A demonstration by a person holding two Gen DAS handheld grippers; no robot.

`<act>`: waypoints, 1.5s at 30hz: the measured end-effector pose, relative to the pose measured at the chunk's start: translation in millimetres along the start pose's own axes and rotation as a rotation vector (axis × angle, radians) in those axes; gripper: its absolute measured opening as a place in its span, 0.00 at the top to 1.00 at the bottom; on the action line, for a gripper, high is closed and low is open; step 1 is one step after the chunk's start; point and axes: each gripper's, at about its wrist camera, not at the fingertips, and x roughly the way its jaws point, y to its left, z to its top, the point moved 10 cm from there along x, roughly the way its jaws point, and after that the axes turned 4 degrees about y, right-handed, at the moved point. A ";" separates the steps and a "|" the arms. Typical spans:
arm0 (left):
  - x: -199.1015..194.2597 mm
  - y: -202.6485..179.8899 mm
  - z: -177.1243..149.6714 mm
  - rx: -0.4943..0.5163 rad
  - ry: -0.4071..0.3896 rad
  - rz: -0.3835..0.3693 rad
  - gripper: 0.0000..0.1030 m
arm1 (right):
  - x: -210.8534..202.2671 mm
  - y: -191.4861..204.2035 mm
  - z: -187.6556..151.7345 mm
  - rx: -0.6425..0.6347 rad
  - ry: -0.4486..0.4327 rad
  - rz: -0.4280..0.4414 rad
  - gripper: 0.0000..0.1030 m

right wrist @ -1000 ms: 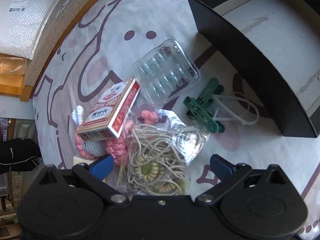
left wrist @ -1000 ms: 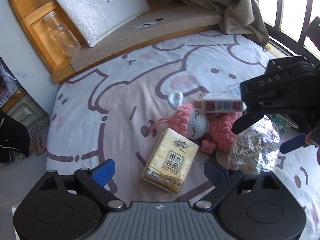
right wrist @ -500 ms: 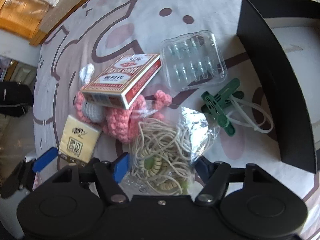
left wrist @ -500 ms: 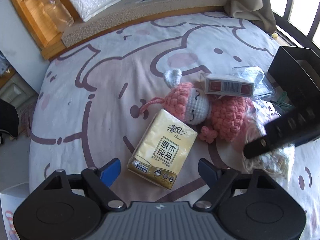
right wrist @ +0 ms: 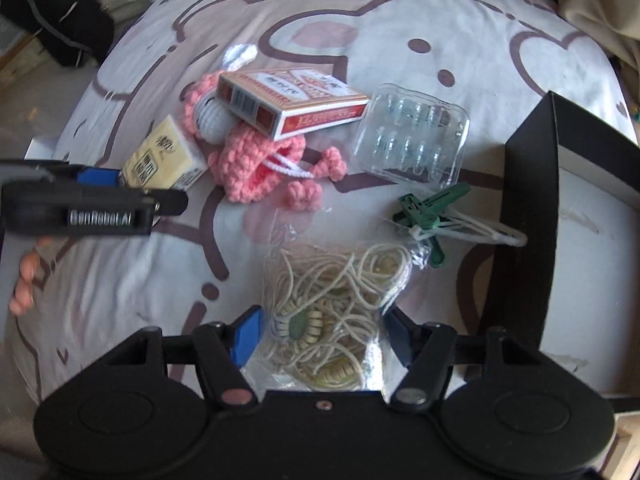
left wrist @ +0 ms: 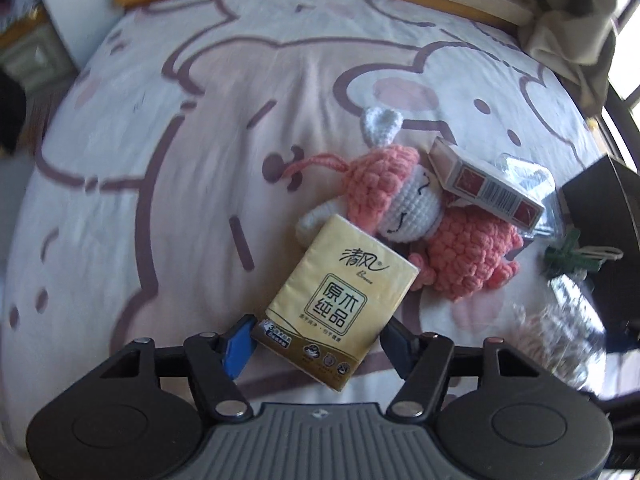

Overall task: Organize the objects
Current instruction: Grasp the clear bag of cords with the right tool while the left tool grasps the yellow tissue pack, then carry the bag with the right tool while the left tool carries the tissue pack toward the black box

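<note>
Left gripper [left wrist: 316,330] brackets the near end of the tissue pack [left wrist: 339,304]; right gripper [right wrist: 320,330] straddles the bag of cord [right wrist: 334,312].

Yellow-gold tissue pack with dark printed characters lies flat on the bedsheet [left wrist: 160,160], its far corner against the pink crochet doll [left wrist: 420,220] at 1 o'clock. Both pairs of blue-padded fingers stand wide at either side of their object; whether the pads touch cannot be told. Clear crinkled bag holds coiled off-white cord.

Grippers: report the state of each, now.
Left gripper: open around the tissue pack, not clamped.
Right gripper: open around the bag of cord.
</note>
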 end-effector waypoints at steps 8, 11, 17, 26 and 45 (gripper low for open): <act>-6.2 -9.3 -25.1 -0.114 0.104 -0.060 0.40 | -1.0 17.3 -15.0 -0.208 0.016 -0.028 0.36; -9.9 -15.4 -32.9 -0.121 0.118 -0.068 0.40 | -1.0 18.9 -19.9 -0.228 0.018 -0.031 0.36; -14.7 -22.0 -30.4 -0.081 0.077 -0.026 0.35 | -3.3 6.6 -20.0 -0.128 0.010 -0.018 0.27; -10.1 -25.2 -15.9 -0.036 0.016 0.025 0.20 | 11.4 1.7 -17.0 0.005 0.047 0.003 0.22; -1.9 -21.1 -16.2 -0.035 0.061 0.056 0.47 | 5.3 13.8 -5.1 0.001 0.018 0.020 0.42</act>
